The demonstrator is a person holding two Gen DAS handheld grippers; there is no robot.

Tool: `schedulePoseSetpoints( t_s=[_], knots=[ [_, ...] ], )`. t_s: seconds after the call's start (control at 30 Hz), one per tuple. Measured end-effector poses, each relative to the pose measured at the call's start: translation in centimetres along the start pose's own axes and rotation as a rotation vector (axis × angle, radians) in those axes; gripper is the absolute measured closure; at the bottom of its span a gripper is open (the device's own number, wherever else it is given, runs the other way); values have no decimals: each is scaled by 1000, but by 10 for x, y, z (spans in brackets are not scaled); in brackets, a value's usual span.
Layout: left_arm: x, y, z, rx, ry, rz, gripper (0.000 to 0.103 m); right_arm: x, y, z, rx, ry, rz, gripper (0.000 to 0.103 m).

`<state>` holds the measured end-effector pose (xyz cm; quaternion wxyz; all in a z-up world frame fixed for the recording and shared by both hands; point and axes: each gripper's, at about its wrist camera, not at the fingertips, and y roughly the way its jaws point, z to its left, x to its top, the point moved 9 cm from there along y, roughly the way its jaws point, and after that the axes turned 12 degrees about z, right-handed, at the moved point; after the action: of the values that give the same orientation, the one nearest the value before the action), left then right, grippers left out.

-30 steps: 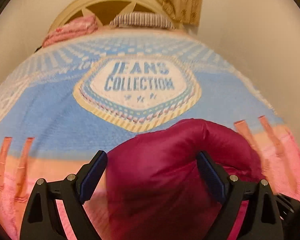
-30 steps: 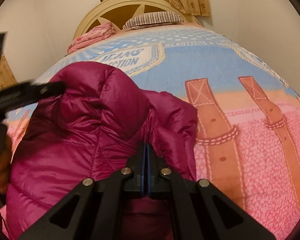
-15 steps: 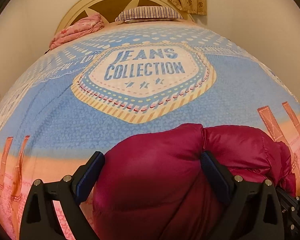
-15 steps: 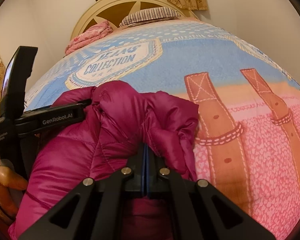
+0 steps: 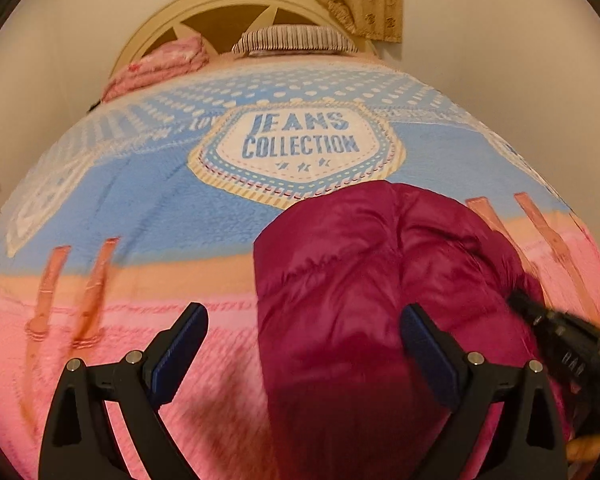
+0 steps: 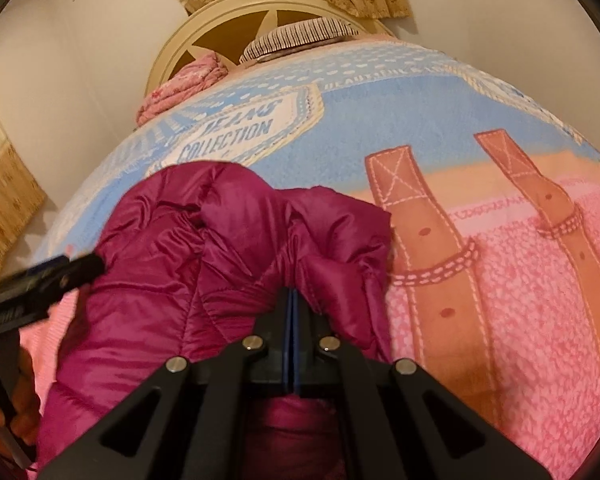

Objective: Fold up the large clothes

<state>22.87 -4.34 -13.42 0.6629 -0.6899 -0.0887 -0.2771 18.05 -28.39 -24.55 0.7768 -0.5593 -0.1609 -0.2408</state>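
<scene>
Black and blue-padded, the right gripper (image 6: 291, 308) was pinched tight together on a gathered ridge of the magenta puffer jacket (image 6: 228, 264), the shiny fabric bunching up on either side of the closed pads; the left gripper (image 5: 300, 344) stood wide apart with nothing clamped, one pad over the pink blanket (image 5: 112, 336) and the other against the jacket's near flank, though whether it pressed there I could not tell; its picture was smeared with motion. Out from the tools, the jacket lay in a rounded heap on the near part of the bed, over the blanket's pink band and just reaching the blue field under the "JEANS COLLECTION" badge (image 5: 300, 144); a striped pillow (image 5: 296, 38) and a folded pink cloth (image 5: 160, 64) sat well beyond by the cream headboard (image 5: 228, 4).

To my eye the jacket would handle light and very soft, full of air and springy, so any fold would tend to puff back open; its glossy shell looked slippery, and a shallow pinch could slide off. A stitched seam, hem or cuff seemed the safer hold, taken deep; the free gripper would do best to seize an opposite edge.
</scene>
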Motion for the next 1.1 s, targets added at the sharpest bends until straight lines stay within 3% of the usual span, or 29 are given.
schedulePoseSetpoints(
  t_s=[0.13,0.23,0.33,0.43,0.63,0.77,0.8,0.83,0.87,0.9,1.0,1.1],
  knots=[
    [-19,-23,-10,14,52,-31,5,-12,-52,5,-43,-10,-86,88],
    [-29,-28,-16,19,69,-41,5,-30,-88,16,-78,-66,-126,86],
    [-39,-22,-21,34,74,-32,5,-59,-105,24,-65,-80,-117,77],
    [-43,-17,-22,25,53,-21,5,-90,-92,25,-20,-61,-51,77],
    [-54,-12,-19,-55,28,5,5,-114,-60,20,-12,-4,-2,77],
    [-50,-22,7,-212,-75,34,5,-106,-73,20,-5,-35,14,75],
    [-45,-26,19,-251,-122,14,5,-101,-81,18,6,-34,-4,71],
    [-41,-29,30,-270,-161,-2,5,-94,-92,15,21,-28,-37,49],
    [-35,-30,41,-288,-204,-20,5,-87,-99,14,33,-19,-59,18],
    [-29,-27,51,-316,-247,-29,5,-78,-107,11,54,-5,-89,5],
    [-24,-6,53,-397,-295,29,5,-52,-110,6,121,4,-124,0],
    [-33,25,38,-468,-307,135,5,-37,-79,-3,136,28,-50,0]
  ],
)
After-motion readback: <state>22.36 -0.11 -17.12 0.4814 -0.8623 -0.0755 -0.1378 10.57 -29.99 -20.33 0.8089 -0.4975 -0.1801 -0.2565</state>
